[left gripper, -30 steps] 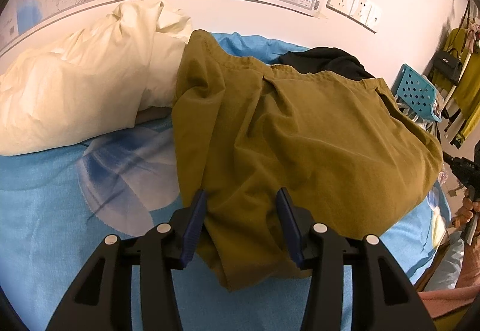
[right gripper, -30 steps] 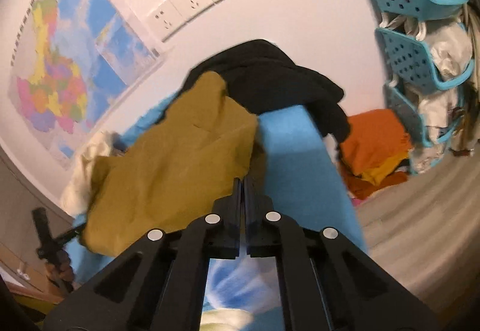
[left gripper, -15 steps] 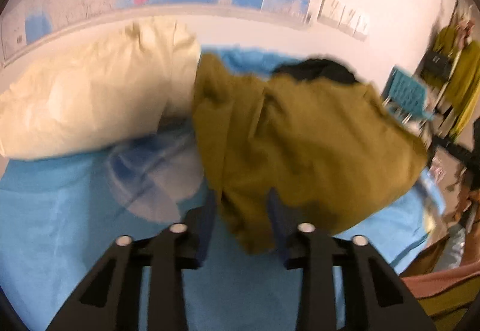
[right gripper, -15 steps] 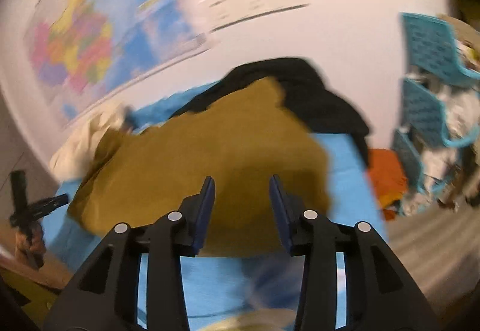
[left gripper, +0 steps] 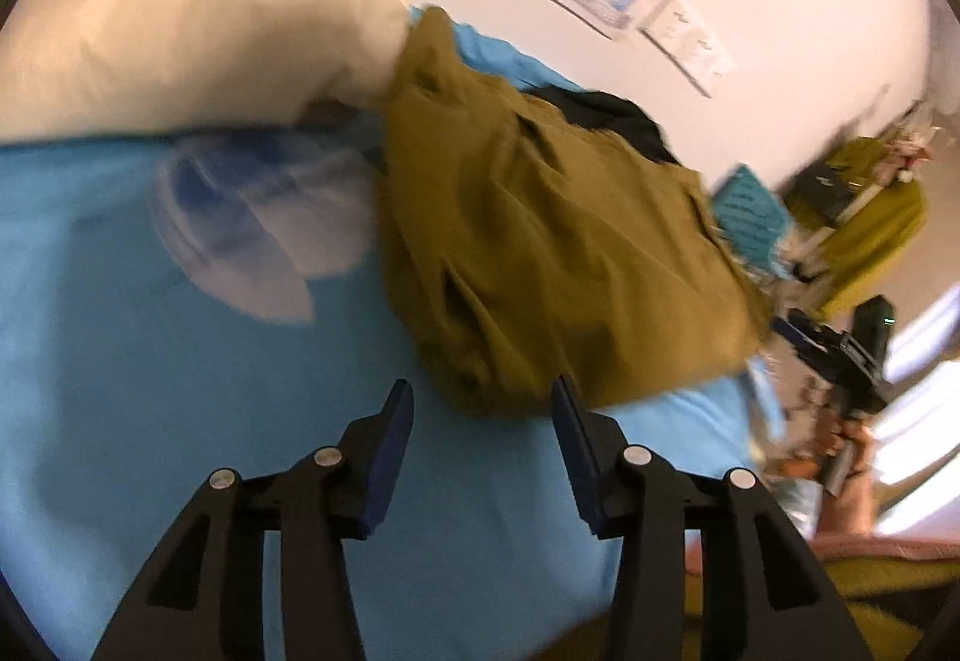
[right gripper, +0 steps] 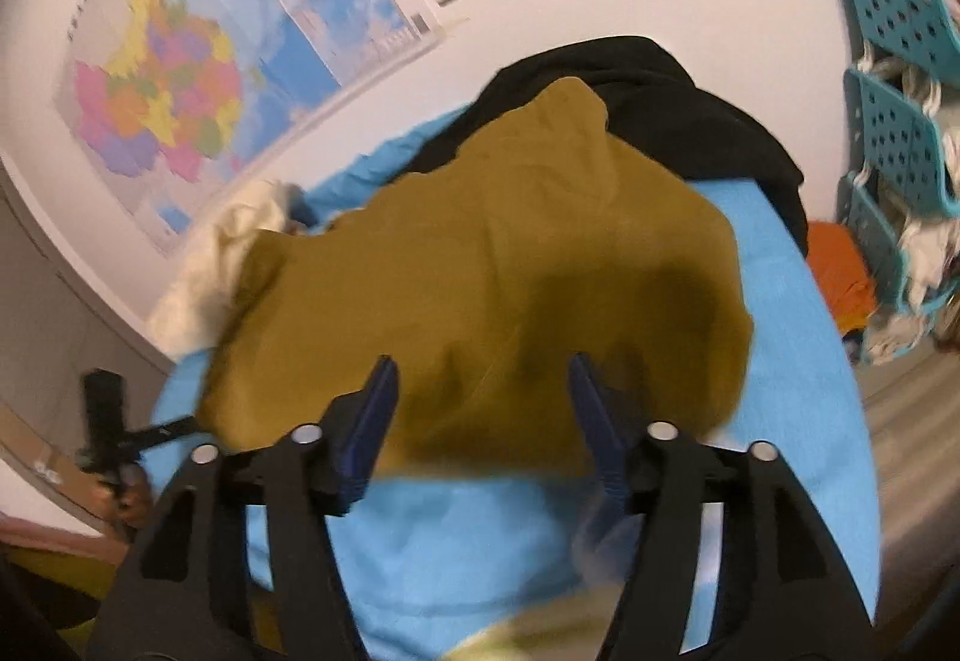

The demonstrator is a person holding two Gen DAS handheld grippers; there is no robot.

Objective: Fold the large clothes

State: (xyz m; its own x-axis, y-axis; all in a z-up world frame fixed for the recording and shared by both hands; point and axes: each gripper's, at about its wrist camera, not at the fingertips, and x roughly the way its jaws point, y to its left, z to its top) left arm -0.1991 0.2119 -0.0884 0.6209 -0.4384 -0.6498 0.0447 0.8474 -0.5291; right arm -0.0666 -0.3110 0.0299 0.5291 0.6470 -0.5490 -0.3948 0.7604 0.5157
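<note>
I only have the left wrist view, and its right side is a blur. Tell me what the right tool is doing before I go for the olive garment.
Observer: The right tool is open. Its jaws have just been opening, and nothing is pinched; the olive garment lies loose ahead of it.
Operator: Give me what lies past the black garment.
Observer: Beyond the black garment, an orange cloth lies off the edge of the blue bedsheet.
Operator: Report on the teal baskets.
Observer: Three teal baskets stand stacked, with pale clothes spilling from them.
</note>
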